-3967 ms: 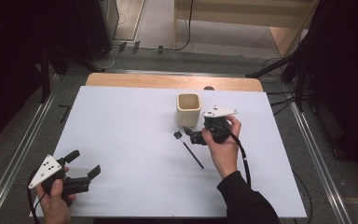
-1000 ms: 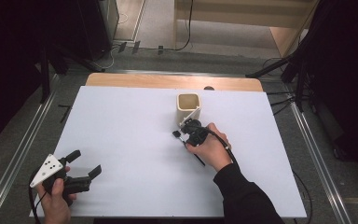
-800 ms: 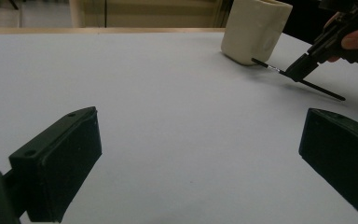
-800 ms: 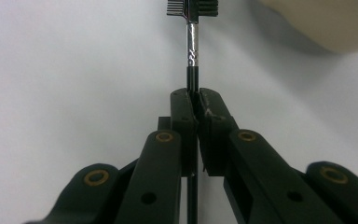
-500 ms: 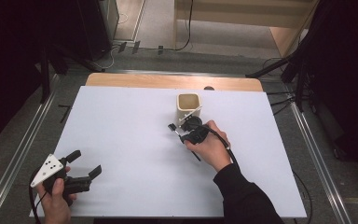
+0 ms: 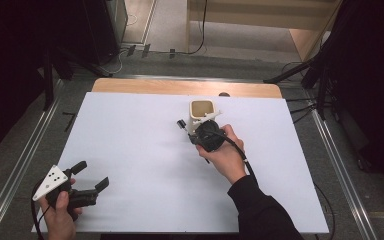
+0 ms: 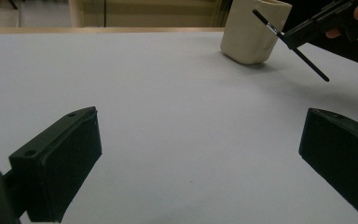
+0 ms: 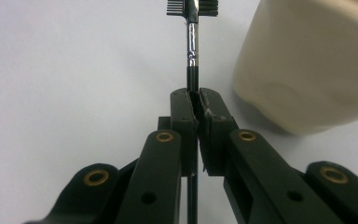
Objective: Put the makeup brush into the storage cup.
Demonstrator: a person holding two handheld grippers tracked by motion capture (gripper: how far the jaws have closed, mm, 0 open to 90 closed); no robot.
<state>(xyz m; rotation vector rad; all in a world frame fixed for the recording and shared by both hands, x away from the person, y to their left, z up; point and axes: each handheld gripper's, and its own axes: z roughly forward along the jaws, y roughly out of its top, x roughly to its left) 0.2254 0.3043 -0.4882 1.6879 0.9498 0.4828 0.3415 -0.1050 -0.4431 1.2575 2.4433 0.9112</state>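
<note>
The right gripper [image 8: 193, 100] is clamped on the thin black brush with comb head [image 8: 192, 32], beside the cream square cup [image 8: 307, 60]; it may pivot (narrow grip). The left gripper [image 7: 200, 154] stands apart, empty.

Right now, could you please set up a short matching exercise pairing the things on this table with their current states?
Things:
1. left gripper
2. right gripper
3. brush
4. cup

States:
A. stands upright on the white table, beige
B. shut on a thin black handle
C. open, holding nothing, near the table's front edge
D. lifted off the table, comb-and-bristle head near the cup

Pairs: 1-C, 2-B, 3-D, 4-A
</note>
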